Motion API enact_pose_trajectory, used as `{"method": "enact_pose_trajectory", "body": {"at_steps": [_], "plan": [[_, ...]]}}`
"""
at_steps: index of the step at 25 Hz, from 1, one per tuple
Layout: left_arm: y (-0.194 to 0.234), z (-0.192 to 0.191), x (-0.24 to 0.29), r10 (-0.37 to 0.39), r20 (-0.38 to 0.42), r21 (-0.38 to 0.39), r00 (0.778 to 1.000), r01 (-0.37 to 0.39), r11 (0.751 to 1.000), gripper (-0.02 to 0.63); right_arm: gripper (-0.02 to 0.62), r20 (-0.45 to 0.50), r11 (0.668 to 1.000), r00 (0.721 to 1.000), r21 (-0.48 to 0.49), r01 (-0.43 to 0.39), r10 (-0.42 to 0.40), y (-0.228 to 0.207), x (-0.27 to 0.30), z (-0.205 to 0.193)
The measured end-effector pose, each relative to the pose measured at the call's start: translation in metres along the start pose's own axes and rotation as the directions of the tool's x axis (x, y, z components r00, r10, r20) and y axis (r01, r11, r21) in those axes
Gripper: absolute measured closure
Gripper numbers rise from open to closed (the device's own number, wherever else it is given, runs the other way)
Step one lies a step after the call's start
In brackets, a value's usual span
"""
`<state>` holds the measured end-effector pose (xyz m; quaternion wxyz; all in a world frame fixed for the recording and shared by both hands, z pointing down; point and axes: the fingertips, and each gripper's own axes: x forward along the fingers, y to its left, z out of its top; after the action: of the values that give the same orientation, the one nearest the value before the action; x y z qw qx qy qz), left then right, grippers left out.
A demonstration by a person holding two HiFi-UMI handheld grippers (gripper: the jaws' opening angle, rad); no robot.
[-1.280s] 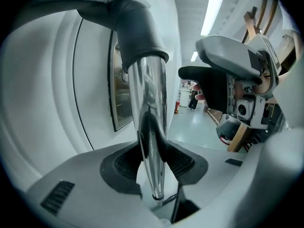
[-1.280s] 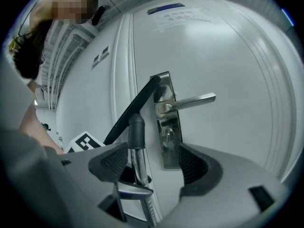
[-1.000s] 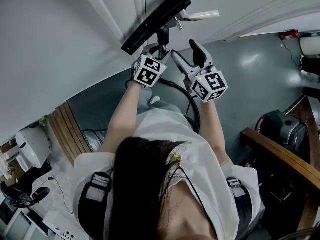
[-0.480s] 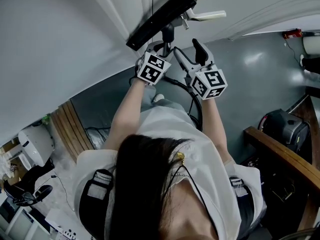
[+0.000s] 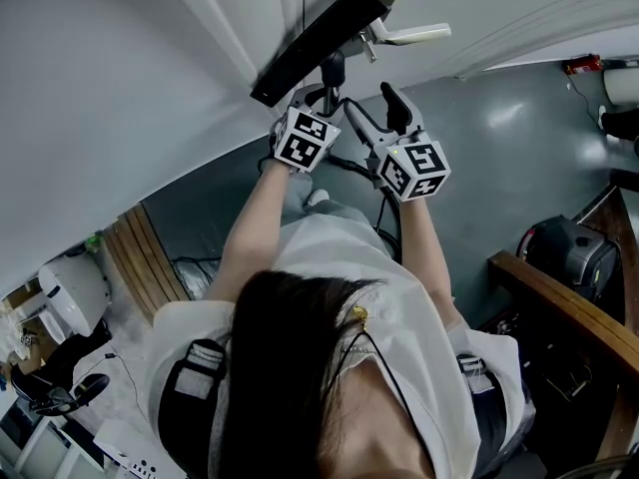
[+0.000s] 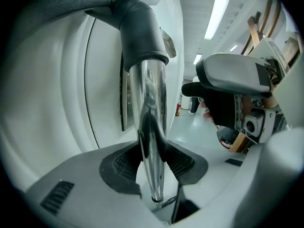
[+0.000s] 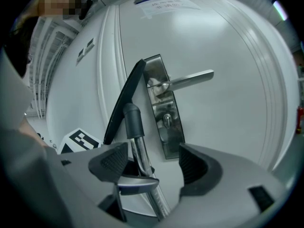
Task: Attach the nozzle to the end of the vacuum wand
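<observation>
The left hand-held gripper (image 6: pixel 152 161) is clamped on the shiny chrome vacuum wand (image 6: pixel 151 108), with both ribbed pads pressing the tube. The flat black floor nozzle (image 5: pixel 319 36) sits above it, its dark grey collar (image 6: pixel 138 30) over the wand's upper end, close to the white door (image 7: pixel 228 42) and its metal lever handle (image 7: pixel 184 81). The right hand-held gripper (image 7: pixel 154 163) stands wide, empty, just beside the tube.
</observation>
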<state>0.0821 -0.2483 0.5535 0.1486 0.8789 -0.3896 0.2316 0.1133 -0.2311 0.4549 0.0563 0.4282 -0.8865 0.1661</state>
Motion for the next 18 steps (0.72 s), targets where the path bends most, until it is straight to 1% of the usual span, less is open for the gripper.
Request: {"method": "enact_pose_trajectory", "body": {"at_steps": [3,5,8,11,15,18], "plan": [[-0.001,0.003,-0.002,0.002,0.023,-0.017,1.000,-0.001,1.000,0.453,0.268,-0.001,1.000,1.000,0.003,-0.003,0.003,0.002,0.001,0.000],[-0.001,0.010,-0.004,0.000,0.050,-0.025,0.999,0.001,1.000,0.439,0.268,0.004,1.000,1.000,0.006,-0.001,0.001,0.001,0.002,0.002],[0.001,0.015,-0.001,-0.005,0.062,-0.026,0.998,0.006,1.000,0.403,0.268,0.009,1.000,1.000,0.014,0.004,-0.004,-0.002,0.002,0.003],[0.005,0.015,0.001,-0.008,0.066,-0.064,0.998,0.013,0.998,0.354,0.268,0.008,1.000,1.000,0.018,0.006,-0.006,-0.003,0.004,0.004],[0.009,0.013,0.002,0.019,0.078,-0.079,0.997,-0.013,0.997,0.347,0.267,0.005,1.000,1.000,0.023,0.005,-0.005,-0.007,0.002,0.001],[0.010,0.011,0.002,0.026,0.067,-0.083,0.997,-0.021,0.996,0.347,0.268,0.001,1.000,1.000,0.026,0.003,-0.003,-0.007,0.003,-0.001]]}}
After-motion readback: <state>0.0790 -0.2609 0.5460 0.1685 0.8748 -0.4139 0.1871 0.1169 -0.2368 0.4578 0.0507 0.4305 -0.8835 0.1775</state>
